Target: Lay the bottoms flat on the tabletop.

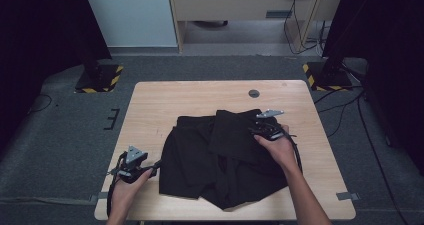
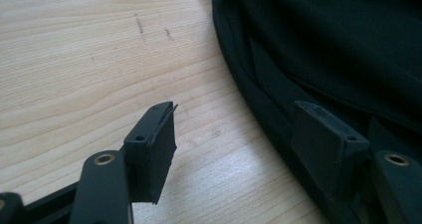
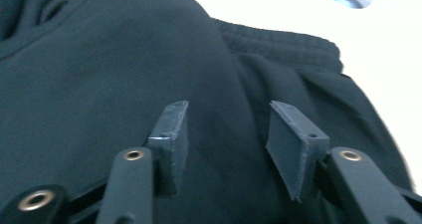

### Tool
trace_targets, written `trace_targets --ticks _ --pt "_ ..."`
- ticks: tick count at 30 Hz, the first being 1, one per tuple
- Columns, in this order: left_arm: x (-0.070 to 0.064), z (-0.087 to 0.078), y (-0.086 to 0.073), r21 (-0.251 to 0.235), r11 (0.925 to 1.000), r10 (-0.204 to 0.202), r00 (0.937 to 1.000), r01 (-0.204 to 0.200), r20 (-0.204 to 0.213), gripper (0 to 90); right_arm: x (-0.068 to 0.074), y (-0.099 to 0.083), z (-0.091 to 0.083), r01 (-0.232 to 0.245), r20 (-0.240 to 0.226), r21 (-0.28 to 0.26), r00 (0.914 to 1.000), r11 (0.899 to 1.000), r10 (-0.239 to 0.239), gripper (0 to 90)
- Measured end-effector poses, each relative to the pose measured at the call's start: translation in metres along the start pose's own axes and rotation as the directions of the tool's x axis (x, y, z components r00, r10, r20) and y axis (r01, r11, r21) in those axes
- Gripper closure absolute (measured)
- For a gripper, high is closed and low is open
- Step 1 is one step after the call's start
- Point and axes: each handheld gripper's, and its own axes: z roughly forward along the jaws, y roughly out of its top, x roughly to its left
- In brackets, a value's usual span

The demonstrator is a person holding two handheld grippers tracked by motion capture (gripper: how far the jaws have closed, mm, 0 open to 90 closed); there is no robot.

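A pair of black shorts (image 1: pixel 220 155) lies spread on the wooden table (image 1: pixel 155 105), with one part folded over its middle. My left gripper (image 1: pixel 156 166) is open at the shorts' left edge, one jaw over bare wood and the other over the cloth's hem (image 2: pixel 268 99). My right gripper (image 1: pixel 254 130) rests on the folded part at the right, open, with nothing between its jaws. In the right gripper view the ribbed waistband (image 3: pixel 283 45) runs beyond the gripper (image 3: pixel 226 134).
A round grommet hole (image 1: pixel 254 93) sits in the table near its far edge. Bare wood (image 2: pixel 89 59) stretches left of the shorts. Stand bases with yellow-black stripes (image 1: pixel 98 78) flank the table on the grey floor.
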Motion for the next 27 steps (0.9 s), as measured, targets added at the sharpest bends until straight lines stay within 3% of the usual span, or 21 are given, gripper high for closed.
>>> trace_targets --ticks 2,3,5,13,15,16,18,20,21,23,25,27 --pt "-0.001 -0.001 0.001 -0.001 1.0 -0.004 1.0 0.004 0.003 32.8 0.005 0.0 0.006 0.015 -0.006 0.013 0.9999 1.0 -0.015 67.6" --pt "-0.002 -0.001 0.001 -0.003 1.0 -0.003 1.0 0.003 0.004 32.8 0.007 -0.001 0.008 0.025 -0.015 0.022 0.9996 0.999 -0.024 77.7" --pt "-0.002 -0.002 0.003 -0.006 1.0 -0.001 1.0 0.001 0.006 32.8 0.009 -0.005 0.008 0.02 -0.052 0.035 0.9985 0.999 -0.018 88.6" --pt "0.001 0.0 0.014 -0.01 0.9999 -0.003 1.0 0.003 0.008 33.1 0.011 -0.02 -0.018 0.03 -0.153 0.049 0.988 0.998 -0.023 89.5" --pt "0.001 0.002 0.018 0.002 1.0 0.007 1.0 -0.007 0.004 33.0 0.004 -0.02 -0.032 0.026 -0.164 0.014 0.9862 1.0 -0.023 76.3" --pt "0.001 0.002 0.018 0.002 1.0 0.007 1.0 -0.007 0.004 32.9 0.004 -0.02 -0.032 0.026 -0.164 0.014 0.9862 1.0 -0.023 76.3" --pt "0.004 0.002 0.021 0.001 0.9999 0.01 0.9999 -0.01 0.006 32.9 -0.013 -0.011 -0.043 -0.022 -0.128 -0.04 0.9917 0.999 0.017 58.2" --pt "0.005 0.003 0.023 -0.001 0.9999 0.011 0.9999 -0.011 0.006 32.9 -0.025 -0.005 -0.045 -0.042 -0.096 -0.039 0.9947 0.998 0.038 48.8" --pt "0.005 0.003 0.023 -0.001 0.9999 0.011 0.9999 -0.011 0.006 32.9 -0.025 -0.005 -0.045 -0.042 -0.096 -0.039 0.9947 0.998 0.038 48.8" --pt "0.008 0.003 0.028 0.002 0.9999 0.015 0.9999 -0.015 0.003 32.6 -0.044 0.003 -0.04 -0.078 -0.038 -0.039 0.9964 0.996 0.076 39.8" --pt "0.01 0.003 0.032 0.004 0.9998 0.019 0.9998 -0.019 0.006 32.0 -0.056 0.006 -0.032 -0.103 -0.03 -0.029 0.9943 0.994 0.103 32.7" --pt "0.01 0.002 0.035 0.005 0.9998 0.02 0.9998 -0.02 0.007 31.4 -0.065 0.008 -0.023 -0.115 -0.003 -0.009 0.9933 0.993 0.115 37.5"
